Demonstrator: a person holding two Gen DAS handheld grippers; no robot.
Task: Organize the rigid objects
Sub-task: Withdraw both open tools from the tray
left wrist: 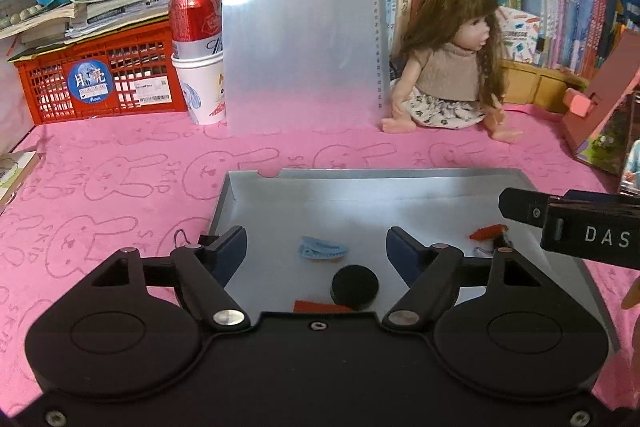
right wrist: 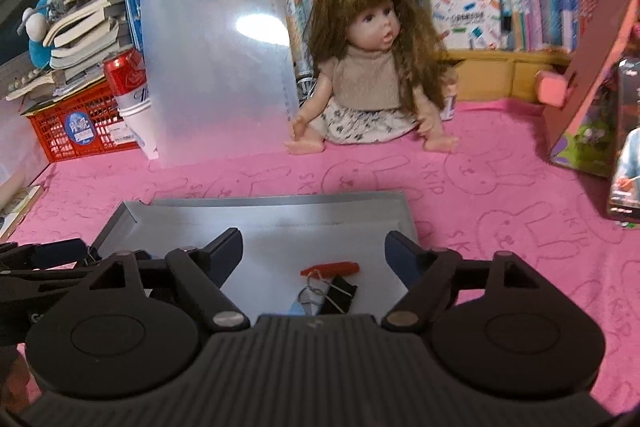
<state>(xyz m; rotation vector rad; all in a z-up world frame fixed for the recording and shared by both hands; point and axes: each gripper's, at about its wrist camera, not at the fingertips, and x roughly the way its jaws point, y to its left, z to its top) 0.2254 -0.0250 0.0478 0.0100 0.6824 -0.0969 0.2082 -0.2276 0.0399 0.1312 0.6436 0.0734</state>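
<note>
A shallow grey tray (left wrist: 400, 183) lies on the pink cloth. Inside it rest a light blue hair clip (left wrist: 322, 249), a black round disc (left wrist: 354, 286), an orange flat piece (left wrist: 316, 306) and a red-orange stick (left wrist: 488, 231). My left gripper (left wrist: 316, 241) hovers open above the tray, nothing between its fingers. My right gripper (right wrist: 314, 247) is open too, over the same tray (right wrist: 260, 205), with the red-orange stick (right wrist: 330, 268), a black binder clip (right wrist: 340, 293) and a blue piece (right wrist: 298, 307) lying below it. The right gripper's body (left wrist: 572, 227) shows at the left wrist view's right edge.
A doll (left wrist: 448, 59) sits behind the tray. A frosted clipboard (left wrist: 300, 27) leans upright beside a red can in a paper cup (left wrist: 198, 55) and a red crate (left wrist: 100, 75) of books. Books line the back; a pink box (right wrist: 588, 87) stands right.
</note>
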